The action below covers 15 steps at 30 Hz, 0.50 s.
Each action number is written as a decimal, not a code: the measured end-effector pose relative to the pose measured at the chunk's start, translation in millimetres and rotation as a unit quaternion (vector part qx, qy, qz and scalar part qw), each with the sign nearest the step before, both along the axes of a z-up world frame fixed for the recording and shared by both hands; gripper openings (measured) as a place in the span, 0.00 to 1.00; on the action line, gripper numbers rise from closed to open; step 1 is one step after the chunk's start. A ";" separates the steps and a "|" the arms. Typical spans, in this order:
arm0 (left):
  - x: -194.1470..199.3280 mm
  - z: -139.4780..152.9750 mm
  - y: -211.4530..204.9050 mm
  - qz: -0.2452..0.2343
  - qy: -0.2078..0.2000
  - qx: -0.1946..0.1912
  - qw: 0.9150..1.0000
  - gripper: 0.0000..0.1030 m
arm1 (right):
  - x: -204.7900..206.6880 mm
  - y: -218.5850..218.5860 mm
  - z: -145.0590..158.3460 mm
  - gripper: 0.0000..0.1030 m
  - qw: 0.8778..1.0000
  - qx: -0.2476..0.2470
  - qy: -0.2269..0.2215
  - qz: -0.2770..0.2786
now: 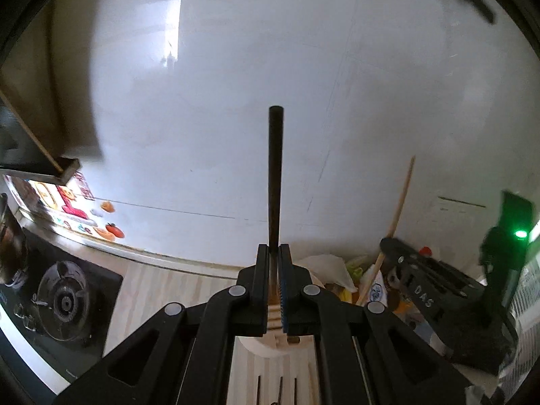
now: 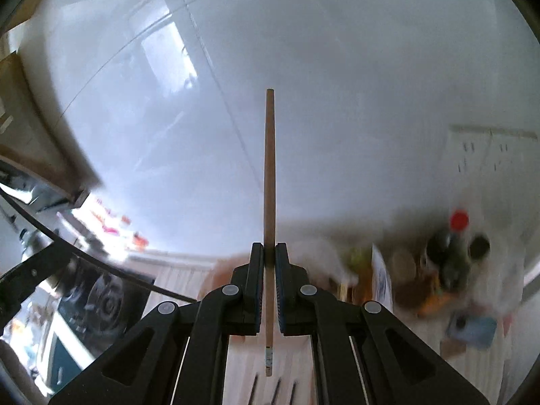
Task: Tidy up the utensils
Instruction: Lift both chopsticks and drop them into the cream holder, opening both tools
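Observation:
My left gripper (image 1: 274, 251) is shut on a dark, black-handled utensil (image 1: 275, 175) that stands upright, its end pointing at the white tiled wall. Its lower part is hidden between the fingers. My right gripper (image 2: 269, 249) is shut on a light wooden chopstick (image 2: 269, 168), also upright, its lower end hanging below the fingers over the wooden counter. In the left wrist view the right gripper (image 1: 388, 246) shows at the right, holding the wooden chopstick (image 1: 400, 206) tilted. Several dark utensils (image 1: 280, 388) lie on the pale wooden surface below.
A gas hob (image 1: 64, 300) sits at the left on the counter. A pale wooden counter (image 1: 162, 287) runs along the wall. Bags and packets (image 1: 341, 273) and bottles (image 2: 452, 253) crowd the right. A range hood edge (image 1: 64, 168) juts in at the left.

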<state>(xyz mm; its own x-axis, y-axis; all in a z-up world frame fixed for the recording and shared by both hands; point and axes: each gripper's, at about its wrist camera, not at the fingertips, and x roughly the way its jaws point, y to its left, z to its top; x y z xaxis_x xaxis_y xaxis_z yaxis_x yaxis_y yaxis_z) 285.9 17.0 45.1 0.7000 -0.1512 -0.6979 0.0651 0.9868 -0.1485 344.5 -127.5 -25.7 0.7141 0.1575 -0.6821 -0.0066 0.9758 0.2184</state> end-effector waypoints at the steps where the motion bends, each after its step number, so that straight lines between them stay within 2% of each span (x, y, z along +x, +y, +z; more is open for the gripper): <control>1: 7.7 -7.1 0.1 0.003 0.008 -0.001 1.000 0.02 | 9.4 0.6 1.6 0.07 1.000 0.000 -0.010 -0.002; 6: 46.5 -44.8 4.1 0.013 0.056 -0.005 0.998 0.02 | 42.7 8.2 -1.5 0.07 0.999 -0.001 -0.045 -0.007; 11: 63.9 -71.2 8.8 0.015 0.096 -0.022 0.995 0.02 | 71.3 14.1 -24.1 0.07 0.999 0.002 -0.052 0.002; 15: 71.1 -85.1 10.7 0.011 0.116 -0.022 0.993 0.02 | 85.5 16.1 -46.1 0.07 0.999 0.000 -0.053 0.006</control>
